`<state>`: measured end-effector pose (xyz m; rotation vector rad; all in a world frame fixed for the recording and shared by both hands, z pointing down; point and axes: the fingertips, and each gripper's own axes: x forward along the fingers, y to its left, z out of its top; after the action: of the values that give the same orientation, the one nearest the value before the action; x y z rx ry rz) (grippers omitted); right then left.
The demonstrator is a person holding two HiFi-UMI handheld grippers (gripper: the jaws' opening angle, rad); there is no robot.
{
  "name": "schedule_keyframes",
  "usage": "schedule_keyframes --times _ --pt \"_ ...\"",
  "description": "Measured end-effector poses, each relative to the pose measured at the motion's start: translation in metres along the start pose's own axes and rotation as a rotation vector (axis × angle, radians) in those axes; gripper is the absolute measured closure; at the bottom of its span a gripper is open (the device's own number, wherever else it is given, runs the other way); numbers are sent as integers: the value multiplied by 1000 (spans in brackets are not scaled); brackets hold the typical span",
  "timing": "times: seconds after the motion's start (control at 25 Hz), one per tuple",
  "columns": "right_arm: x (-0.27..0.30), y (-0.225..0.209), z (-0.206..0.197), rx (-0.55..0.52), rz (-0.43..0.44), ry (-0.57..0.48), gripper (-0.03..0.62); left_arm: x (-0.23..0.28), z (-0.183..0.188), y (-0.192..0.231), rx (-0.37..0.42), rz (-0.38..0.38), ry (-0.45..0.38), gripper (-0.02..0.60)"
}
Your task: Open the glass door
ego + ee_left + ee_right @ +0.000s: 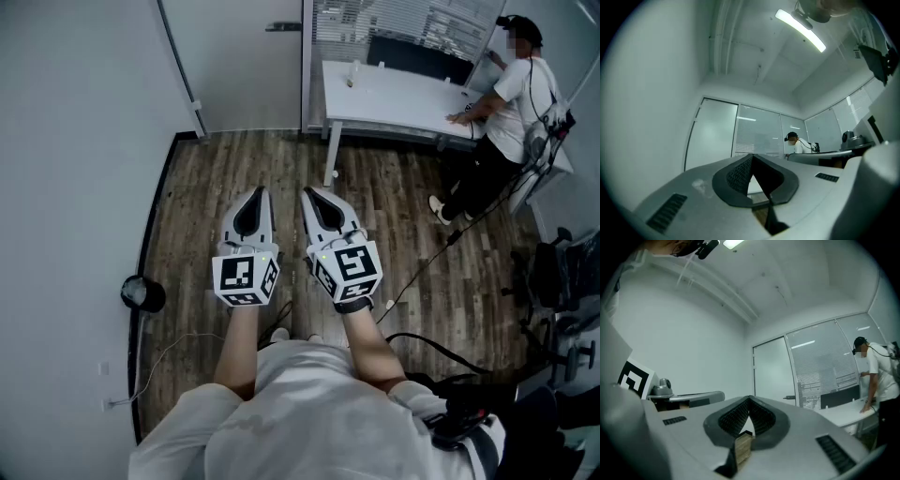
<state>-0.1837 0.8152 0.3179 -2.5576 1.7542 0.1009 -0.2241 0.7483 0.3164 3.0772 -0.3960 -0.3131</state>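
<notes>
The frosted glass door (251,66) stands closed at the far end of the wooden floor, with a dark lever handle (283,26) near its right edge. In the right gripper view the door (771,373) and its handle (789,397) lie straight ahead and some way off. The left gripper view has the door (712,136) to the left of centre. My left gripper (258,192) and right gripper (312,192) are held side by side at mid-floor, pointing at the door and well short of it. Both are shut, tips together, with nothing between them.
A white wall (75,141) runs along the left, with a black round object (142,293) at its foot. A white desk (394,98) stands right of the door, and a person (511,103) leans on it. Cables (422,272) and dark equipment (562,281) lie to the right.
</notes>
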Motion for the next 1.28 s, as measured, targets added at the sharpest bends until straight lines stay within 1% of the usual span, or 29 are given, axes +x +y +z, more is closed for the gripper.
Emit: schedule_keyframes --times 0.16,0.32,0.36,0.4,0.48,0.52,0.6,0.68,0.84,0.88,1.04,1.16,1.28 --pt "-12 -12 -3 6 3 0 592 2 -4 -17 -14 -21 -1 580" --pt "-26 -32 -4 36 -16 -6 592 3 -5 -39 -8 -35 0 580" --pt "-29 -39 -4 25 -34 -7 592 2 -7 -46 -8 -44 2 580" --pt "-32 -46 -5 -7 -66 -5 592 0 -9 -52 -8 -54 7 580" --pt "-36 -56 -5 -98 -133 4 592 -3 -13 -60 7 -65 22 580" --pt "-35 -56 -5 -118 -142 3 592 -5 -15 -59 15 -61 30 580" --pt "-31 -49 -9 -89 -119 -7 592 -8 -19 -49 12 -40 41 580" --pt "-24 -43 -12 -74 -109 -13 592 -7 -22 -36 -10 -21 38 580" --pt "-7 -43 -10 -212 -143 -23 592 10 -28 -20 -31 -26 9 580" --pt "1 -45 -9 -227 -150 -26 592 18 -31 -16 -32 -31 10 580" --pt "46 -57 -4 -191 -156 -26 592 55 -33 13 -36 -52 19 580" --pt "89 -60 2 -147 -143 -41 592 88 -20 47 -46 -57 -13 580" --pt "134 -53 7 -133 -117 -55 592 114 -8 86 -60 -48 -52 580"
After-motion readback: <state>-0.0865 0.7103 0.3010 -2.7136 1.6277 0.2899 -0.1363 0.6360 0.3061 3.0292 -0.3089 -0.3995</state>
